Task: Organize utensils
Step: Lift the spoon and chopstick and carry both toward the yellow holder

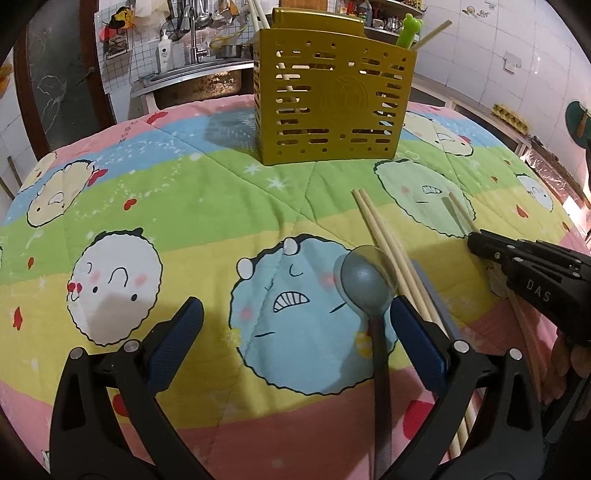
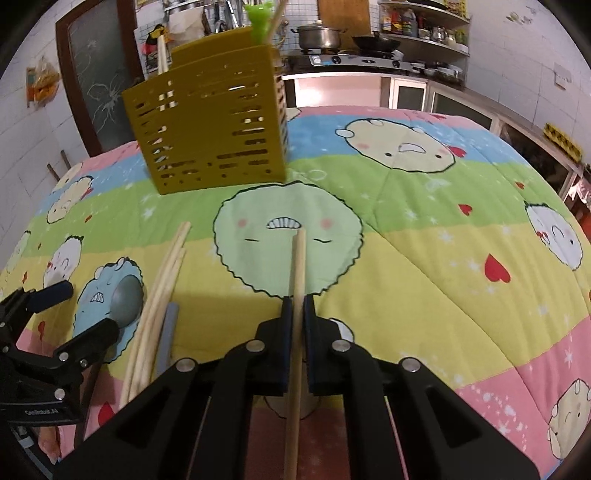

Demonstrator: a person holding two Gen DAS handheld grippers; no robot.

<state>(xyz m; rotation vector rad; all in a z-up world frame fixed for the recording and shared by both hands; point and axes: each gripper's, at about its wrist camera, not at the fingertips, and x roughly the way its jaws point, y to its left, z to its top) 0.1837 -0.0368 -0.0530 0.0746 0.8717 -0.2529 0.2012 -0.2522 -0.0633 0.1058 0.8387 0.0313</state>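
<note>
A gold slotted utensil holder (image 1: pixel 334 110) stands at the far side of the quilt, with chopsticks and a green frog-topped utensil (image 1: pixel 408 31) in it; it also shows in the right wrist view (image 2: pixel 210 136). My left gripper (image 1: pixel 295 325) is open, low over the quilt, and a grey spoon (image 1: pixel 364 280) lies between its fingers near the right one. Loose chopsticks (image 1: pixel 388 243) and a grey-blue stick (image 1: pixel 437 299) lie just right of the spoon. My right gripper (image 2: pixel 298 306) is shut on a single chopstick (image 2: pixel 298 266), pointing toward the holder.
A colourful cartoon quilt (image 1: pixel 184 192) covers the table. A sink (image 1: pixel 199 79) with hanging tools is behind it. A stove with a pot (image 2: pixel 319 35) and shelves stand at the back. The left gripper shows in the right wrist view (image 2: pixel 66 325).
</note>
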